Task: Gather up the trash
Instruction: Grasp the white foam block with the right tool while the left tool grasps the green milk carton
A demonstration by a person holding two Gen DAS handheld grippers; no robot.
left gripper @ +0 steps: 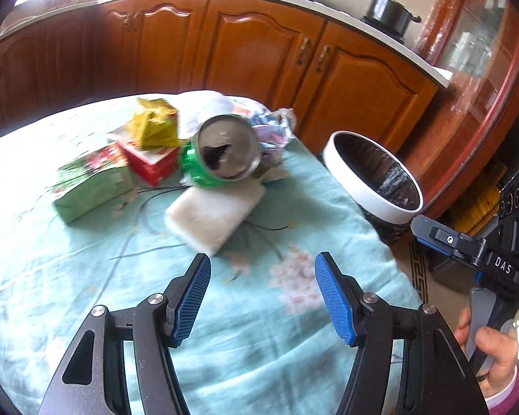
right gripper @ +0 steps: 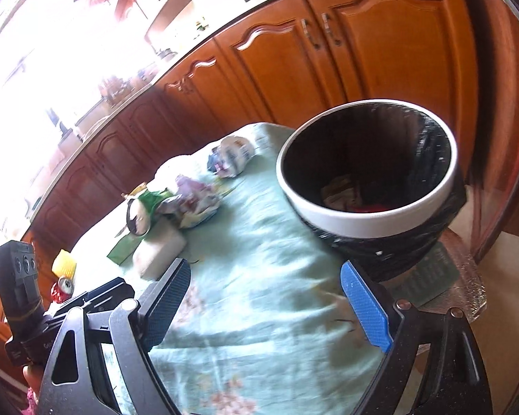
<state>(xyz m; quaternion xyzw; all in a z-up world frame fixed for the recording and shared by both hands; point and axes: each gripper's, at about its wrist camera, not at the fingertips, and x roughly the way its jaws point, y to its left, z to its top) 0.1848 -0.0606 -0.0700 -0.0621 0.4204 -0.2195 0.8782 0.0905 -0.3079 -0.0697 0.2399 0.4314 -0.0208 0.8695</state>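
Note:
Trash lies in a heap on the teal flowered tablecloth (left gripper: 86,276): a green can (left gripper: 221,154) on its side, a yellow packet (left gripper: 154,126), a red box (left gripper: 148,162), a green box (left gripper: 93,183), a white block (left gripper: 214,214) and a crumpled wrapper (left gripper: 273,128). My left gripper (left gripper: 263,297) hovers open over bare cloth, short of the white block. A white-rimmed bin with a black liner (right gripper: 366,214) stands at the table's right edge, with some trash at its bottom. My right gripper (right gripper: 264,306) is open and empty, just in front of the bin.
Wooden kitchen cabinets (left gripper: 259,55) run behind the table. A red can (right gripper: 62,290) and a yellow item (right gripper: 64,264) lie far left. The bin rests on a shiny low stand (right gripper: 467,294). A hand (left gripper: 491,349) holds the other gripper's handle at right.

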